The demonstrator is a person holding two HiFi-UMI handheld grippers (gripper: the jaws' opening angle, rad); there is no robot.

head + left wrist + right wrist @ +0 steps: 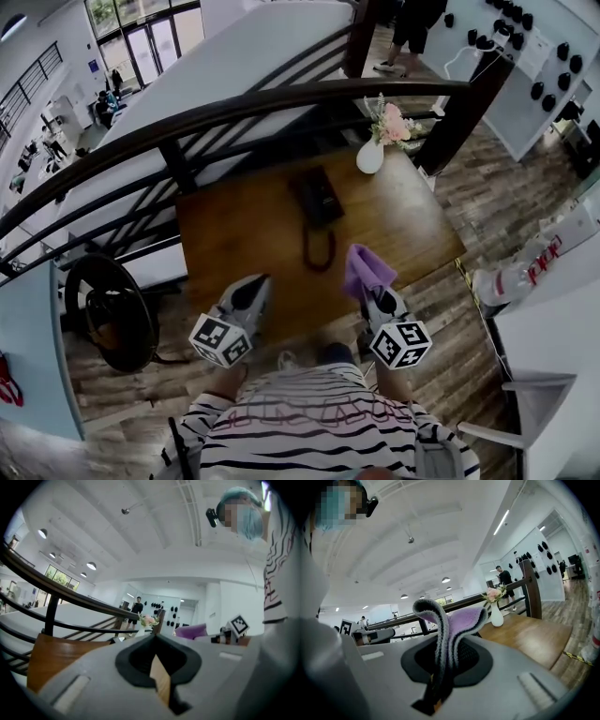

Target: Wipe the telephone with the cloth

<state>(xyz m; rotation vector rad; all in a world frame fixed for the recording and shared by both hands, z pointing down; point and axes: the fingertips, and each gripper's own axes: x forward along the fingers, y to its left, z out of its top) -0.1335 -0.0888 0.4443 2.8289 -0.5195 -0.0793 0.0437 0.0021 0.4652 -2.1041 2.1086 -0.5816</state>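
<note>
A black telephone (319,195) lies on the wooden table (234,225), its coiled cord (319,249) looping toward me. My right gripper (371,292) hovers over the table's near edge, shut on a purple cloth (366,270). In the right gripper view the cloth (461,620) stands folded up out of the shut jaws (440,667). My left gripper (255,287) is held at the near left of the table, shut with nothing in it. The left gripper view shows only a thin slit between the jaws (157,667), with the cloth (192,631) off to the right.
A white vase of pink flowers (372,150) stands at the table's far right corner. A dark curved railing (234,108) runs behind the table. A black round stand (103,309) is at the left and a white counter (553,281) at the right. A person (412,28) stands far back.
</note>
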